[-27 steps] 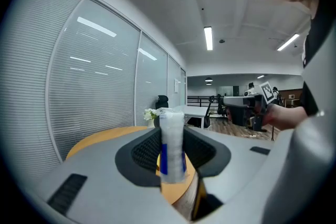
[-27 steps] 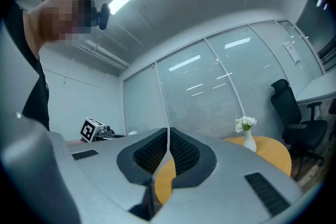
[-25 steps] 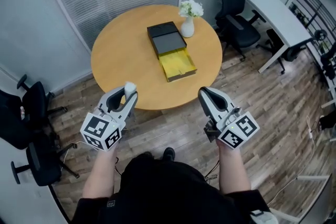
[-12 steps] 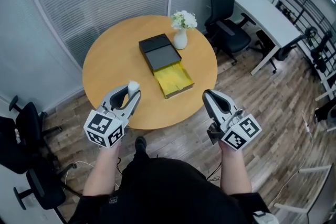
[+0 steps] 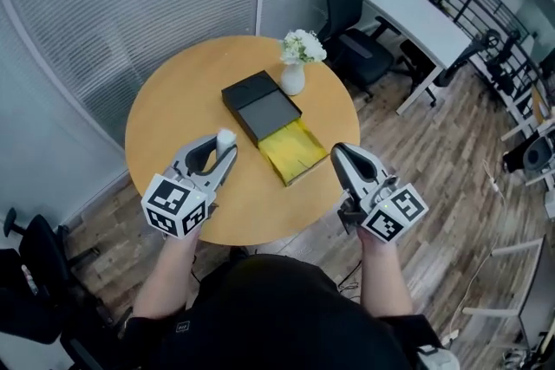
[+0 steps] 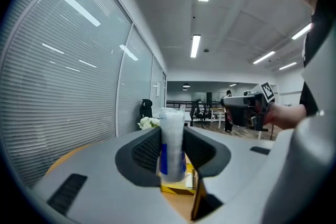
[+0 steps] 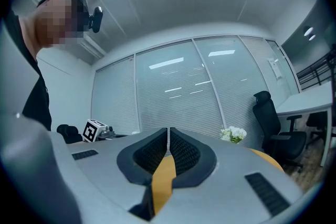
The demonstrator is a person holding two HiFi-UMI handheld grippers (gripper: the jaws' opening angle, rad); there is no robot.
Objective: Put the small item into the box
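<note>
while the left gripper (image 5: 227,148) squeezes the small item (image 5: 225,137), a white tube, the right gripper (image 5: 339,155) has its jaws pressed together, empty. both hang over the round table (image 5: 165,113). farther off the box (image 5: 293,153) lies open, near a vase of flowers (image 5: 295,69).

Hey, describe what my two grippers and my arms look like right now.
Both the left gripper and right gripper have light grey tapered shells with black ribbed pads, each carrying a cube of black-and-white square markers. Black short sleeves.
</note>
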